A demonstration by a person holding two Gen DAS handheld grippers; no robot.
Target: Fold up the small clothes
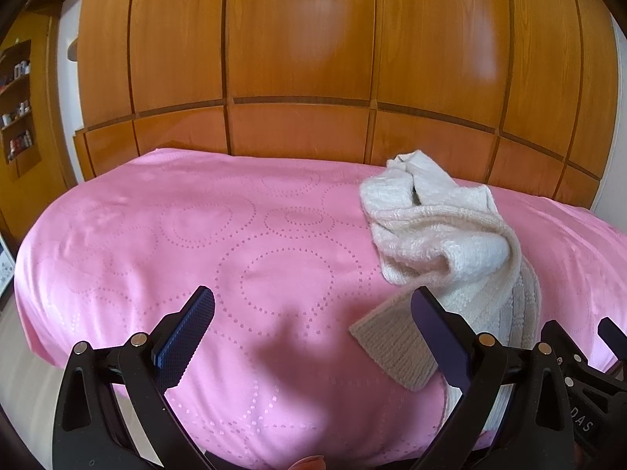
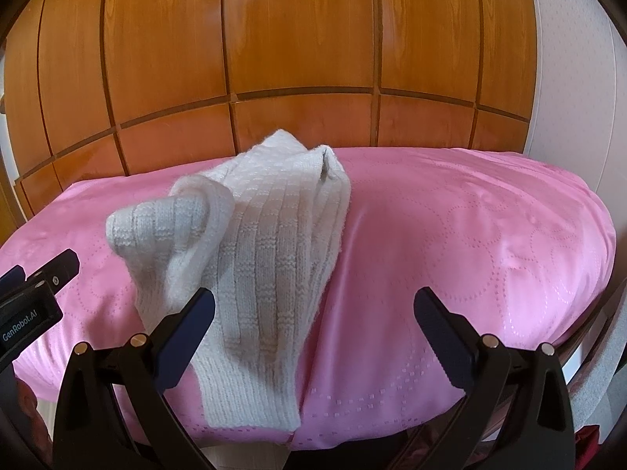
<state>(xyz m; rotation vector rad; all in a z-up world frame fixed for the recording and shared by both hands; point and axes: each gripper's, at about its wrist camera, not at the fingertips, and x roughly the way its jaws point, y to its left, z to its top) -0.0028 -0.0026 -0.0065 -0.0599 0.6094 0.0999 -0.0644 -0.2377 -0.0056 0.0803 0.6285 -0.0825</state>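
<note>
Lying crumpled on the pink dotted satin bedspread [image 2: 470, 235]: cream ribbed knit garment [image 2: 266, 243]; both grippers' jaws gaping wide, holding nothing.

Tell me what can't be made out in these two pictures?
- Knitted garment: which kind, crumpled in both views.
- Its near end in the left view: behind the left tongs.
- Shelf items: too small, left view's edge.
- Right tongs: open; the bedspread beneath them is hidden.

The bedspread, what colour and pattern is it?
Pink bedspread, with dotted circles; clearest in the left wrist view.
</note>
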